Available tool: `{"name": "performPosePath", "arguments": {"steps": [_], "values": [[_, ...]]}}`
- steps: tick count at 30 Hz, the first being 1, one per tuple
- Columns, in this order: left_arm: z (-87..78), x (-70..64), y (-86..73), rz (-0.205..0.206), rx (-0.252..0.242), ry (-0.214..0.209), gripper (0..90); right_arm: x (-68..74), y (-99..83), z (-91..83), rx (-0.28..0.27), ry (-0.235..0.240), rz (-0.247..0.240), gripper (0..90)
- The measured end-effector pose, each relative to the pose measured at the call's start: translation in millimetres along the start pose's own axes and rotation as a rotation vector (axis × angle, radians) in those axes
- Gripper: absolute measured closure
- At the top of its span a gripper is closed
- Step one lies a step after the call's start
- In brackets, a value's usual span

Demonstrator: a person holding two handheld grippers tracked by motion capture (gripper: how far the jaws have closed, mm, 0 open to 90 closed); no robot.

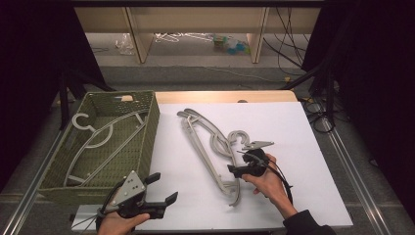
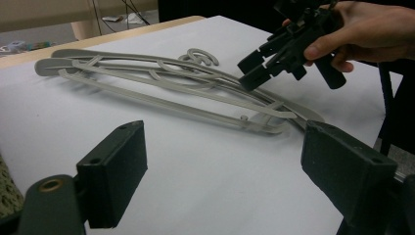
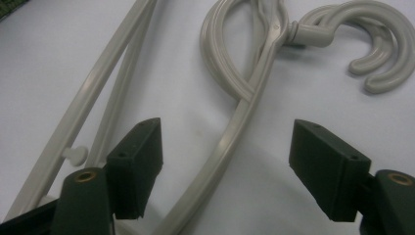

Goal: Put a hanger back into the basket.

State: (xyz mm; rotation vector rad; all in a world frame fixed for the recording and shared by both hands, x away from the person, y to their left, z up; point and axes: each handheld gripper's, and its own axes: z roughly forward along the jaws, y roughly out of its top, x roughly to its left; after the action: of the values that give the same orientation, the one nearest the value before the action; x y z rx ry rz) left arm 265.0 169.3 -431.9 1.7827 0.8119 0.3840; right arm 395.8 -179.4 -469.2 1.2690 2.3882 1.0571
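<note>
From above, the right gripper (image 1: 243, 164) hovers spread over the hangers (image 1: 210, 147); the left gripper (image 1: 159, 188) waits open. The right gripper view shows a thin arm between its fingers (image 3: 137, 156): light, stiff, slick plastic.

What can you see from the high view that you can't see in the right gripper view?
The high view alone has the green woven basket with one grey hanger lying in it, the left gripper open over the white table, and both of the person's hands. The right gripper view alone has a close look at a small peg on a hanger bar. Both have the stacked grey hangers and the open right gripper.
</note>
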Motion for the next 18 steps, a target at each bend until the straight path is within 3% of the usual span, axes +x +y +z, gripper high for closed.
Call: {"name": "performPosePath", "arguments": {"steps": [9, 10, 11, 13, 15, 16, 17, 18], "values": [[-0.3, -4.5, 0.5, 0.019, 0.01, -0.025, 17.1, -0.8, 9.3, 22.7, 0.075, -0.028, -0.015, 46.1], [-0.3, -4.7, 0.5, 0.017, 0.01, -0.023, 17.2, 1.3, 9.9, 23.9, 0.097, -0.028, 0.023, 48.9], [-0.6, -3.5, 1.0, 0.035, 0.011, -0.027, 17.2, 0.7, 9.6, 24.6, 0.111, -0.027, 0.018, 50.1], [-0.4, -4.1, 0.6, 0.021, 0.011, -0.026, 17.3, 0.6, 11.5, 25.8, 0.093, -0.03, 0.053, 53.3], [-0.4, -4.3, 0.5, 0.02, 0.013, -0.025, 17.3, -2.8, 12.3, 25.0, 0.118, -0.024, 0.025, 59.2], [-0.3, -4.3, 0.6, 0.021, 0.014, -0.026, 17.3, -3.3, 12.5, 25.4, 0.116, -0.043, 0.016, 62.1], [0.0, -4.4, 0.5, 0.019, 0.013, -0.029, 17.4, -2.6, 13.0, 25.0, 0.119, -0.036, 0.045, 63.5], [0.1, -4.5, 0.4, 0.02, 0.015, -0.031, 18.8, -6.2, 12.8, 25.9, 0.099, -0.016, 0.042, 67.7]]}}
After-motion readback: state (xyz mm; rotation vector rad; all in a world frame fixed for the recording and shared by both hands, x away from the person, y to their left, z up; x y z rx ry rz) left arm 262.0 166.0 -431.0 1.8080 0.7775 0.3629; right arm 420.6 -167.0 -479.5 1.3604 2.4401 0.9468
